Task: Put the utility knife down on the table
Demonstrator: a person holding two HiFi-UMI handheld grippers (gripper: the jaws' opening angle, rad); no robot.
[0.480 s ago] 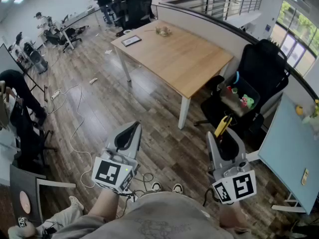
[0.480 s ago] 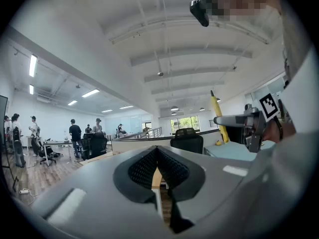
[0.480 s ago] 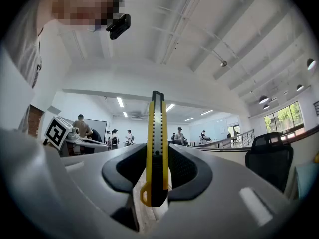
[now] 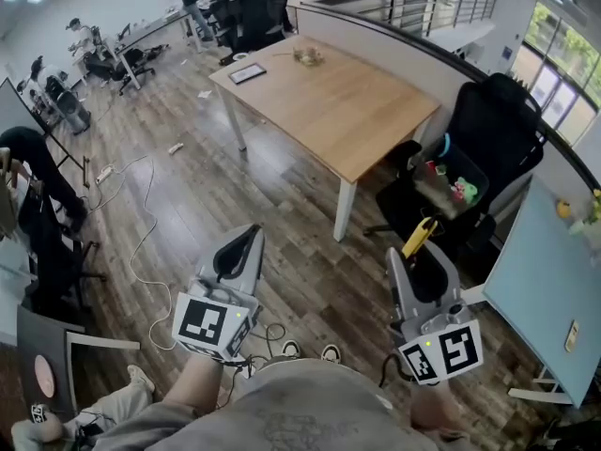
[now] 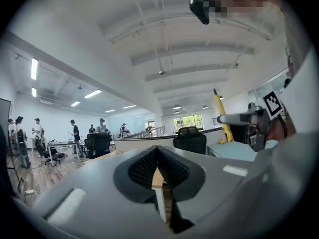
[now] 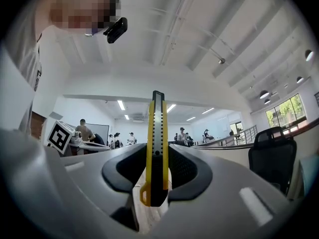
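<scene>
Hardly anything has moved since the earlier frame: your two grippers sit a shade higher in the head view, and a person standing by the far desks at 11 o'clock has shifted a little to the left.

Your right gripper point(image 4: 421, 256) is clamped on the utility knife point(image 4: 419, 237). In the right gripper view the yellow and black knife point(image 6: 156, 148) stands upright between the dark ribbed pads, its lower end pinched there and its long body rising well past the jaw tips. From your head, the knife pokes out at about 4 o'clock, over the wood floor and in front of a black office chair point(image 4: 498, 130) at 2 o'clock.

Your left gripper point(image 4: 246, 236) is at about 7 o'clock, its jaws brought together with nothing between them; the left gripper view shows the pads meeting at their tips point(image 5: 158, 168).

The wooden table point(image 4: 329, 101) lies ahead at 12 o'clock, well apart from both grippers, with a dark tablet-like thing point(image 4: 247, 76) near its far left corner. A pale blue tabletop point(image 4: 545, 280) sits at 3 o'clock, near your right gripper.
</scene>
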